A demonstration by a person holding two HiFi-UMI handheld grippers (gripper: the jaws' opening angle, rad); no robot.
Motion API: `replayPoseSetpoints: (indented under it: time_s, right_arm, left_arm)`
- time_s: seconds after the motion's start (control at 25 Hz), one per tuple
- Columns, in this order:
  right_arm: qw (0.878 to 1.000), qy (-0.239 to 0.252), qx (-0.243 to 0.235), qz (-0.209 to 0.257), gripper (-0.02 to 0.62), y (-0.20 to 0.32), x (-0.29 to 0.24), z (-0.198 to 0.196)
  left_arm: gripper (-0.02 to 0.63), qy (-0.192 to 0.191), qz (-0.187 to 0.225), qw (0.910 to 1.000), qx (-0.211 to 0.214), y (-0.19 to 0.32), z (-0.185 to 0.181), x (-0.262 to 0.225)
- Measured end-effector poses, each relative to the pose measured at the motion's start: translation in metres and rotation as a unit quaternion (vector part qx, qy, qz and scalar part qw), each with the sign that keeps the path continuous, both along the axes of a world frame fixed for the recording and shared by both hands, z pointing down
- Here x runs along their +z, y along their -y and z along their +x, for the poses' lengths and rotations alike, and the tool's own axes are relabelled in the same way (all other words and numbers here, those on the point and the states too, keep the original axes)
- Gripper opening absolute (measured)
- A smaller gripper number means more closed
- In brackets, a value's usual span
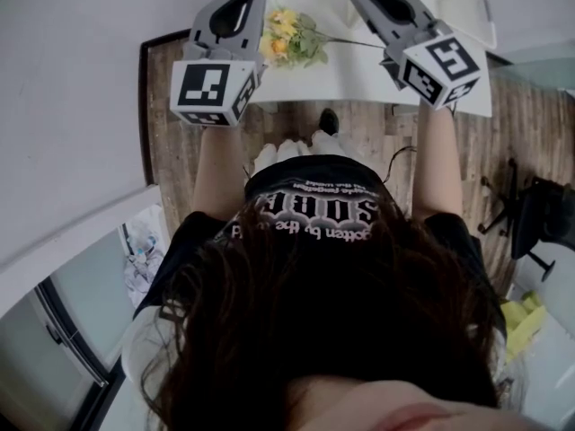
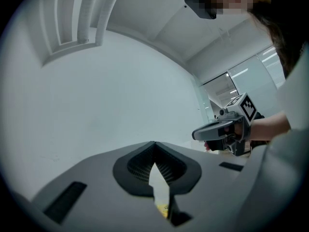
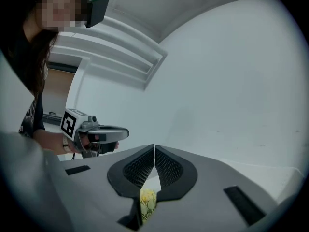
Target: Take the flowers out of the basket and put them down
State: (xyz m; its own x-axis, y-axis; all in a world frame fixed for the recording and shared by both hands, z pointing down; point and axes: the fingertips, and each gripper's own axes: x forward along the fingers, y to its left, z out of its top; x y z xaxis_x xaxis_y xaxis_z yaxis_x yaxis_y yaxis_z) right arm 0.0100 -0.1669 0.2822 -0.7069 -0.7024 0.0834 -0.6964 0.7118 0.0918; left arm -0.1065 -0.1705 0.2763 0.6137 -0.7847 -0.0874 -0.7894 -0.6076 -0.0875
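Flowers (image 1: 289,39) laid flat on white table (image 1: 359,81), far side, between two raised grippers; basket not seen. Left gripper (image 2: 154,145) and right gripper (image 3: 154,148): jaws pressed together, nothing pinched. Flowers judged light, soft, easily crushed; thin stem (image 1: 346,41) best gripped, blooms avoided

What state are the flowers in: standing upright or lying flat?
Lying flat. In the head view the flowers rest sideways on the table, blooms at left, the stem stretched out to the right.
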Motion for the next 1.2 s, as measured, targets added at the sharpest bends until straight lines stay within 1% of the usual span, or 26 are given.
replayPoseSetpoints:
  time_s: [0.24, 0.4, 0.64, 0.76, 0.96, 1.2]
  right_arm:
    - [1.000, 0.019, 0.000, 0.013, 0.025, -0.008, -0.018, 0.002]
    - [0.999, 0.030, 0.008, 0.021, 0.025, -0.011, -0.024, 0.006]
    - [0.999, 0.009, 0.006, 0.036, 0.025, -0.014, -0.022, 0.004]
    - [0.999, 0.017, 0.012, 0.040, 0.025, -0.015, -0.025, 0.004]
    - [0.997, 0.037, 0.022, 0.062, 0.025, -0.019, -0.036, 0.007]
    - [0.997, 0.037, 0.029, 0.065, 0.023, -0.018, -0.036, 0.008]
  left_arm:
    - [0.000, -0.001, 0.000, 1.0000, 0.007, 0.002, 0.004, 0.000]
    - [0.000, -0.001, -0.001, 0.9999, 0.011, 0.002, 0.006, 0.000]
    - [0.000, -0.002, -0.002, 0.9999, 0.012, 0.005, 0.006, 0.002]
    - [0.000, -0.003, -0.005, 0.9999, 0.012, 0.006, 0.005, 0.003]
    - [0.000, -0.003, -0.005, 0.9999, 0.012, 0.005, 0.002, 0.004]
    - [0.000, -0.003, -0.005, 0.9999, 0.012, 0.007, -0.001, 0.003]
